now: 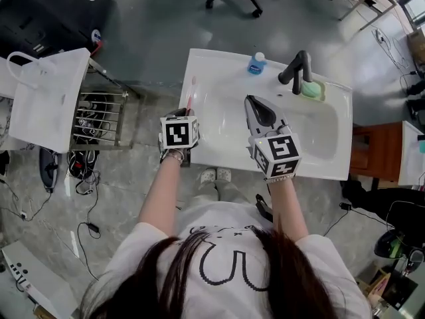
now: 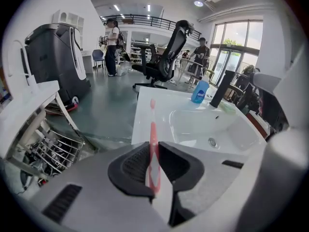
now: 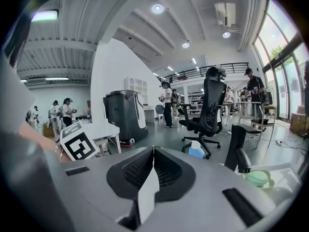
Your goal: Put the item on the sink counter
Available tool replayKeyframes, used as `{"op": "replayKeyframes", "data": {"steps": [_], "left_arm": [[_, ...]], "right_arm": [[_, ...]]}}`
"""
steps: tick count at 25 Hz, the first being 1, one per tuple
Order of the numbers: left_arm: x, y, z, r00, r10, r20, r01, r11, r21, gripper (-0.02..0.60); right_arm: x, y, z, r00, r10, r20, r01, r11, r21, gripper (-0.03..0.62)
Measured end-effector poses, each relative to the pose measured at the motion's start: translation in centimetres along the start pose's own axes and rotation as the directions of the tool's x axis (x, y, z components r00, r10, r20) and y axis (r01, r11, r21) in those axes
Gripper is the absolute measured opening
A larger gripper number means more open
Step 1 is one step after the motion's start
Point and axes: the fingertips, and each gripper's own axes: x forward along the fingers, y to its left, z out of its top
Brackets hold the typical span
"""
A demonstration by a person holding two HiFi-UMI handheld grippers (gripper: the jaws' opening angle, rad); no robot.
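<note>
While the left claw point(image 2: 153, 148) pinches the toothbrush point(image 2: 153, 127), its head juts over the sink counter point(image 2: 141, 120).

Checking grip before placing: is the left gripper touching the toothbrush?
Touching. The left gripper view shows the left gripper closed on the toothbrush, its jaws pressing both sides of the handle.

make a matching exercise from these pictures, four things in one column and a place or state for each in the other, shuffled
Things:
1. toothbrush
2. blue bottle
3. green soap
4. right gripper

Places or states:
a. shut, nothing between its jaws
b. clamped in the jaws of the left gripper
c. at the back of the sink counter, left of the faucet in the head view
d. just right of the faucet's base in the head view

Pairs: 1-b, 2-c, 3-d, 4-a
</note>
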Motion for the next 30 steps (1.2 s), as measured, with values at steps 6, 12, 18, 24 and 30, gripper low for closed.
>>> {"op": "replayKeyframes", "data": {"steps": [6, 12, 18, 24, 30], "left_arm": [[0.9, 0.1, 0.1, 0.999, 0.007, -0.052, -0.006, 1.000, 0.014, 0.061], [1.0, 0.0, -0.2, 0.992, 0.019, -0.124, -0.018, 1.000, 0.005, 0.063], [0.6, -0.4, -0.2, 0.995, -0.009, -0.099, 0.011, 1.000, 0.018, 0.103], [-0.4, -0.6, 0.0, 0.999, -0.006, -0.050, 0.008, 0.999, 0.048, 0.331], [-3.3, -0.6, 1.5, 0.999, -0.026, 0.018, 0.025, 0.998, 0.059, 0.333]], "right_arm": [[0.5, 0.4, 0.2, 1.000, 0.004, 0.001, -0.004, 1.000, -0.009, 0.029], [0.5, 0.6, 0.0, 1.000, 0.004, 0.000, -0.004, 1.000, 0.001, 0.029], [0.3, 0.3, 0.3, 1.000, -0.005, 0.014, 0.004, 0.999, 0.037, 0.029], [-0.2, 0.5, 0.8, 1.000, -0.009, 0.029, 0.008, 0.999, 0.046, 0.029], [-1.2, 1.1, 2.7, 0.999, -0.004, 0.044, 0.003, 1.000, 0.025, 0.029]]}}
